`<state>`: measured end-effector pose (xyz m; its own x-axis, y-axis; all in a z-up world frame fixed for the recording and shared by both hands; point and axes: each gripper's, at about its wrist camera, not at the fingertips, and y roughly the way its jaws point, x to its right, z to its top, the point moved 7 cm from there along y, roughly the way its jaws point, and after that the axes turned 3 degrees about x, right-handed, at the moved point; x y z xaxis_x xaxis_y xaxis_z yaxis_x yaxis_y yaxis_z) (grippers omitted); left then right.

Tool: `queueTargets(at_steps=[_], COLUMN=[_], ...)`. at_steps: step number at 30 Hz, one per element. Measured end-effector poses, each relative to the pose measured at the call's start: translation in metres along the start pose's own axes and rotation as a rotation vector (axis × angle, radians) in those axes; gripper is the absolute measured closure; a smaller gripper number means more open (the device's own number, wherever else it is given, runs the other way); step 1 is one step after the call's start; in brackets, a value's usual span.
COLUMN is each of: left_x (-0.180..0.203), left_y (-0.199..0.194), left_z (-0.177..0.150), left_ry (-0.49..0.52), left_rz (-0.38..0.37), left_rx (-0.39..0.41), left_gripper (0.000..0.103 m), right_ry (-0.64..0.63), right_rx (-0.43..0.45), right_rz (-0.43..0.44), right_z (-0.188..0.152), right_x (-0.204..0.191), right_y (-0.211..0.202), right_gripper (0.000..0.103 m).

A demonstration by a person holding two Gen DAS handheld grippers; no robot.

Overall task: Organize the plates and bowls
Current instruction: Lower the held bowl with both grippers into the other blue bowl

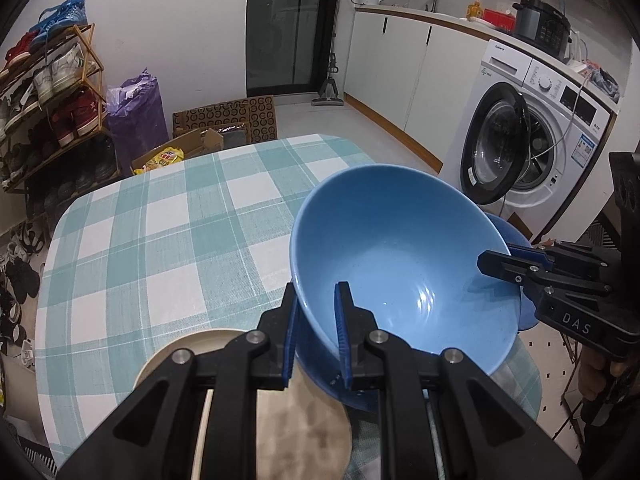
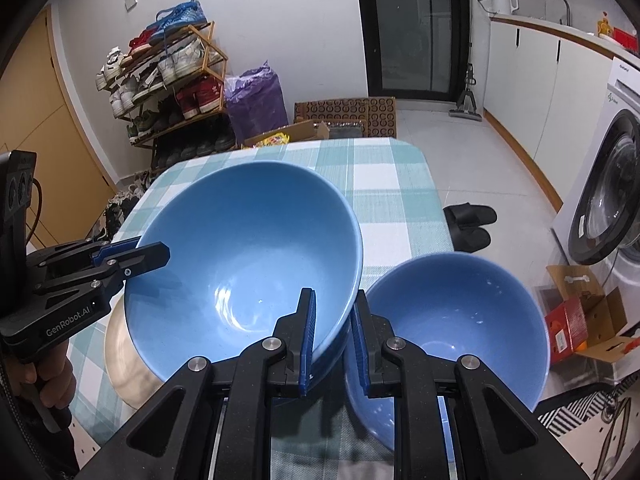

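A large blue bowl (image 1: 400, 248) (image 2: 248, 248) hangs tilted over the teal checked table (image 1: 160, 240), gripped at opposite sides of its rim. My left gripper (image 1: 318, 292) (image 2: 160, 252) is shut on the near-left rim, one finger inside and one outside. On the opposite rim my right gripper (image 2: 334, 300) (image 1: 486, 262) is shut the same way. Partly under the bowl's base lies a beige plate (image 1: 192, 348) (image 2: 124, 360); I cannot tell if they touch. A smaller blue bowl (image 2: 460, 320) (image 1: 514, 234) stands on the table just right of the large one.
A washing machine (image 1: 540, 132) with its door open stands to the right. Left of the table are a shoe rack (image 1: 52, 100) and a purple bag (image 1: 136, 112). Black slippers (image 2: 468, 224) and cardboard boxes (image 2: 580, 320) lie on the floor. A hand (image 2: 52, 376) holds the left gripper.
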<state>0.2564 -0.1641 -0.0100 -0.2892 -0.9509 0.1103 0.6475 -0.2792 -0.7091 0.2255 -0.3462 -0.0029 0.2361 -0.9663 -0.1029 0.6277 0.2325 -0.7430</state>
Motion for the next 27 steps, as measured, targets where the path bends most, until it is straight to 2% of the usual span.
queueTargets(at_steps=[11, 27], left_x=[-0.008, -0.009], left_y=[0.012, 0.027], left_z=[-0.01, -0.022], left_ry=[-0.017, -0.003], left_rz=[0.01, 0.032], left_rx=[-0.022, -0.054], left_gripper=[0.088, 0.088], right_ry=[-0.02, -0.055], right_rx=[-0.027, -0.059], right_rz=[-0.006, -0.082], right_z=[-0.005, -0.016], right_x=[-0.003, -0.007], right_y=[0.019, 0.039], right_gripper=[0.085, 0.085])
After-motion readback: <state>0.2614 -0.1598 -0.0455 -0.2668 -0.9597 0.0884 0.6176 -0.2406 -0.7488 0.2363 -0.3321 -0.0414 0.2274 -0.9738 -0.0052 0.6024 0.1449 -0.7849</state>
